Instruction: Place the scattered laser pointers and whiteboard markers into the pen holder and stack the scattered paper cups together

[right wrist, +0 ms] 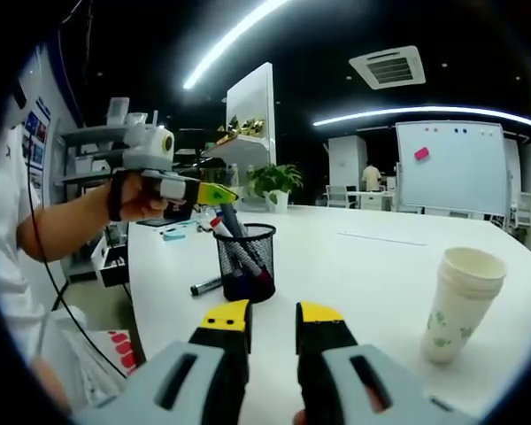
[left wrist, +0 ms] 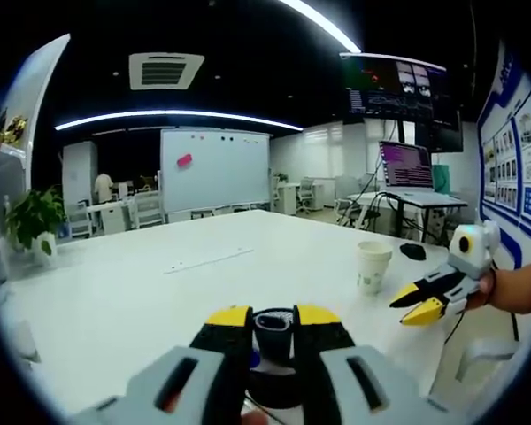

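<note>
Item one, the left gripper: in my left gripper view its two yellow-tipped jaws stood close on either side of a dark cylindrical object, which I took to be a pen end-on, though I could not tell whether the jaws pressed it; in the right gripper view that same gripper hung over the pen holder with a marker's dark barrel slanting down from its tip into the basket. Item two, the right gripper: its jaws stood a narrow gap apart over the table with nothing between them; in the left gripper view it came in from the right, held by a hand, jaws slightly parted and bare. Item three, one black mesh pen holder, upright on the white table, with several markers inside, red and blue caps showing; I could not count them exactly. Item four, one loose marker lying flat on the table just beside the holder's base, on the side nearer the person. Item five, the paper cups: one upright stack, white with a green print, layered rims showing at the top, well apart from the holder; in the left gripper view the same stack stood near the right gripper. I could not tell how many cups it held
</note>
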`<action>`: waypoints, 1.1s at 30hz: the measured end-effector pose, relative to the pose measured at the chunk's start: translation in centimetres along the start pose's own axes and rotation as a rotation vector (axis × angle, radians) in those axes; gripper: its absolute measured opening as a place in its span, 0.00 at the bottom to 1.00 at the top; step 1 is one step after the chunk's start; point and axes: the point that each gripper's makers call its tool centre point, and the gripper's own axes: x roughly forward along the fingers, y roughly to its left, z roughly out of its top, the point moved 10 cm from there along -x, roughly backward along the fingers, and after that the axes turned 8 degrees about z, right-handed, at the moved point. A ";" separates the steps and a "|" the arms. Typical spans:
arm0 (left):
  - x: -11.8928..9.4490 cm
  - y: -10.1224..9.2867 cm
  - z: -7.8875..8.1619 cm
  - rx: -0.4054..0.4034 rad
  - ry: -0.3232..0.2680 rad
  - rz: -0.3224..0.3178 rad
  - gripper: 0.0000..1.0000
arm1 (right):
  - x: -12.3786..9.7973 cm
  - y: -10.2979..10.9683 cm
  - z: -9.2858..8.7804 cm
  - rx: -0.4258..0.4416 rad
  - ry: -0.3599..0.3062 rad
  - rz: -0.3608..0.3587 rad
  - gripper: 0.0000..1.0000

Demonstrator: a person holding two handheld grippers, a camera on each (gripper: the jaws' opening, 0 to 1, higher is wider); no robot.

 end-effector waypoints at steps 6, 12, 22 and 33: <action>-0.1 0.0 0.0 -0.004 0.005 0.003 0.19 | 0.0 -0.1 0.0 0.007 -0.006 -0.002 0.19; -0.1 0.0 -0.1 -0.010 0.012 0.002 0.22 | 0.0 -0.1 -0.1 0.008 -0.001 0.001 0.19; -0.3 0.0 -0.2 0.029 0.006 0.018 0.29 | 0.1 0.0 0.0 0.009 -0.003 0.003 0.19; -1.1 -0.5 0.5 0.054 -0.046 0.054 0.39 | 0.0 -0.1 -0.1 0.006 -0.003 -0.001 0.19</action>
